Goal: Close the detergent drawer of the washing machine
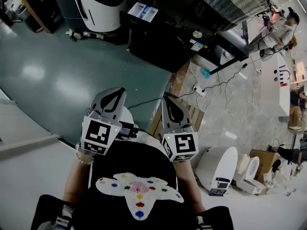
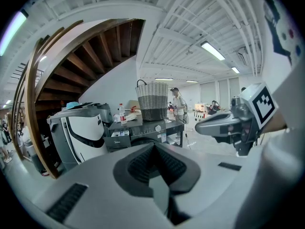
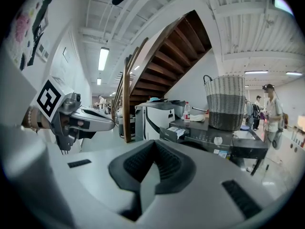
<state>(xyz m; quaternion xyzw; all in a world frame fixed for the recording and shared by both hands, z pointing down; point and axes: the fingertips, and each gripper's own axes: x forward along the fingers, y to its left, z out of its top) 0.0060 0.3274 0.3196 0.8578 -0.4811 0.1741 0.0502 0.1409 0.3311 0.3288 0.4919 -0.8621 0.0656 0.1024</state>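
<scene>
The black washing machine [image 1: 165, 42] stands far ahead across the floor. Its detergent drawer [image 1: 143, 12] sticks out open at the upper left corner, white and pale blue inside. In the left gripper view the drawer [image 2: 117, 136] shows small and distant; in the right gripper view the drawer [image 3: 174, 133] juts toward me. My left gripper [image 1: 114, 96] and right gripper [image 1: 171, 109] are held side by side close to my body, both shut with nothing between the jaws, well short of the machine. Each appears in the other's view: the right gripper [image 2: 224, 124], the left gripper [image 3: 90, 119].
A woven basket [image 3: 228, 101] and a bottle [image 3: 187, 111] sit on top of the washer. A white and black appliance [image 1: 98, 4] stands to its left, beside a wooden staircase [image 3: 127, 104]. Cables and a power strip [image 1: 200, 91] lie on the floor at right. A person [image 2: 178, 106] stands behind the machine.
</scene>
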